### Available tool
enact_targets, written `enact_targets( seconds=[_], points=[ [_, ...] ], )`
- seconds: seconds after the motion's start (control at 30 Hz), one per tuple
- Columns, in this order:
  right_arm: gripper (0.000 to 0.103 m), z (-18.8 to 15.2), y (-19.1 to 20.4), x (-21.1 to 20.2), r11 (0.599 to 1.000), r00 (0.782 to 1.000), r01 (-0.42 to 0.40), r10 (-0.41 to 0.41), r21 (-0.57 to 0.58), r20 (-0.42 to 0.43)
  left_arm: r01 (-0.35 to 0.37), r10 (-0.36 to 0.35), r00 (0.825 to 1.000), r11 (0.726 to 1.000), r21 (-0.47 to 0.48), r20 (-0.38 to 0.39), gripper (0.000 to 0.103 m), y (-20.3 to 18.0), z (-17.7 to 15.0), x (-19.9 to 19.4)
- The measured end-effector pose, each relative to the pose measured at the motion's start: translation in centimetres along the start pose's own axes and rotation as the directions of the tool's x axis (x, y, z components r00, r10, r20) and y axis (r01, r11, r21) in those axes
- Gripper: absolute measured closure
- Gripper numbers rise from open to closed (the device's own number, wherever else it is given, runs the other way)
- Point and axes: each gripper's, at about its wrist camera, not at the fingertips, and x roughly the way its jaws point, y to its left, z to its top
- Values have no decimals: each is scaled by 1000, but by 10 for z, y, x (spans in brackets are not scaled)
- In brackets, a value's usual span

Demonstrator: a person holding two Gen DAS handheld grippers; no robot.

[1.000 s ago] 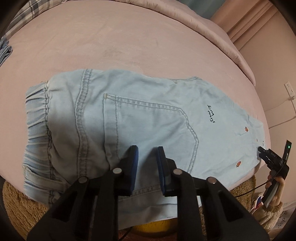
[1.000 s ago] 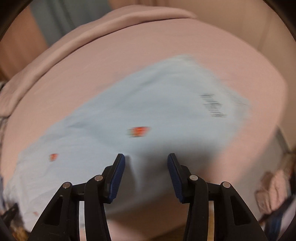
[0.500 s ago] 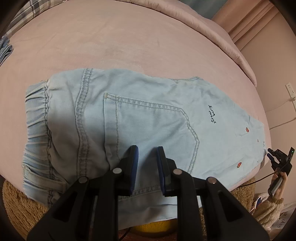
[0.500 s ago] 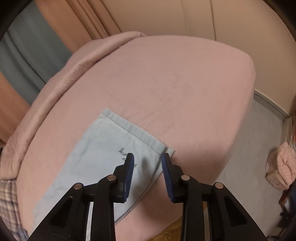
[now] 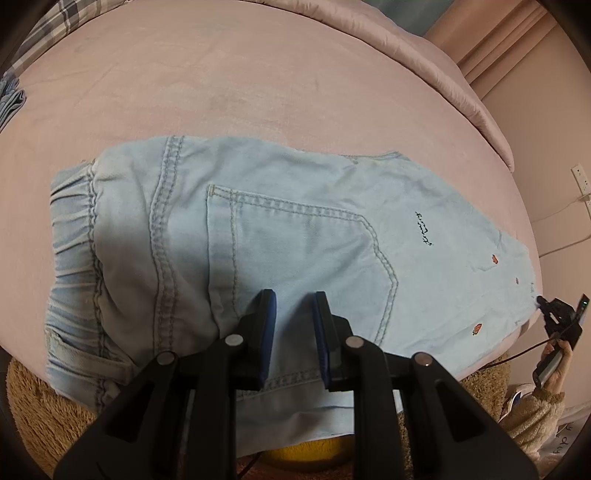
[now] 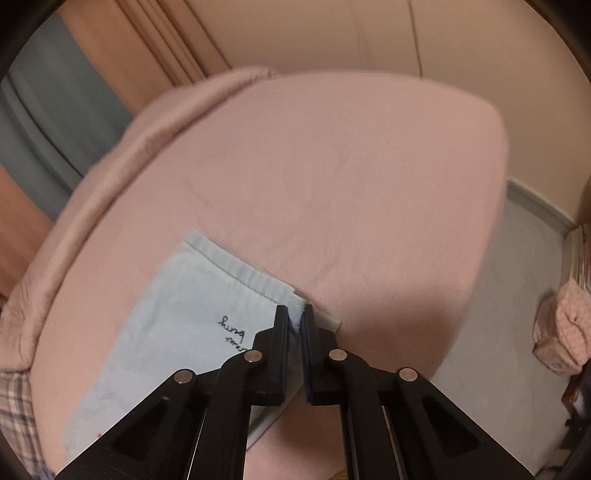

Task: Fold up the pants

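Note:
Light blue denim pants (image 5: 295,236) lie flat on the pink bed, waistband at the left, back pocket up, leg running to the right edge. My left gripper (image 5: 293,314) hovers over the near edge below the pocket, jaws a little apart and holding nothing. In the right wrist view my right gripper (image 6: 294,321) is shut on the hem corner of the pants leg (image 6: 177,317), next to black embroidered script. The right gripper also shows at the far right of the left wrist view (image 5: 554,310), at the leg end.
The pink bed (image 5: 258,81) extends far behind the pants; its right edge (image 6: 480,229) drops to a grey floor. A rolled pink quilt (image 5: 443,62) lies along the back. A brown fuzzy rug (image 5: 33,410) lies below the near edge. Plaid fabric (image 5: 48,22) sits far left.
My right gripper swung to the leg hem and closed from open onto its corner. The left gripper and the pants have hardly moved.

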Motion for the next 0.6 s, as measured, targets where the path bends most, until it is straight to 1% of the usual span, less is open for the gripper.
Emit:
enact_targets(
  seconds=[0.03,0.1,0.13,0.23,0.33,0.37,0.43,0.47,0.5,0.53,0.57,0.6],
  points=[
    [97,-1,0,-8,1000,1000,6,-6,-1,27,-3,3,1000,1000,2,0,83,-1,0,0],
    [97,-2,-6,-9,1000,999,-9,9,11,34,-10,10,1000,1000,10,-4,83,-3,1,1],
    [98,-2,-9,-5,1000,1000,-12,12,14,26,-11,11,1000,1000,10,-6,83,-3,1,1],
    [98,-8,-22,23,999,999,-4,7,49,-52,-16,16,1000,1000,13,-22,83,-6,5,0],
    [98,-9,-20,25,999,999,1,1,37,-49,-37,39,998,999,38,-39,83,-16,14,-3],
    [97,-7,-18,23,1000,998,16,-15,25,-57,-30,32,999,998,47,-30,83,-21,17,-4],
    [90,0,-10,16,999,996,48,-48,-4,-75,2,-2,1000,998,66,-3,80,-35,28,-8],
    [85,4,-6,9,998,997,55,-56,-22,-57,21,-22,1000,997,73,11,79,-45,36,-9],
    [73,6,-4,3,998,998,53,-55,-37,-36,35,-37,999,996,80,22,77,-53,42,-8],
    [64,10,1,-1,998,999,44,-45,-53,-17,47,-50,998,995,87,31,77,-60,48,-6],
    [49,17,9,-4,997,1000,21,-22,-78,-6,63,-66,997,994,93,36,75,-66,54,-2],
    [47,22,14,-2,996,1000,-2,2,-94,-4,95,-99,995,991,93,31,75,-77,63,7]
  ],
)
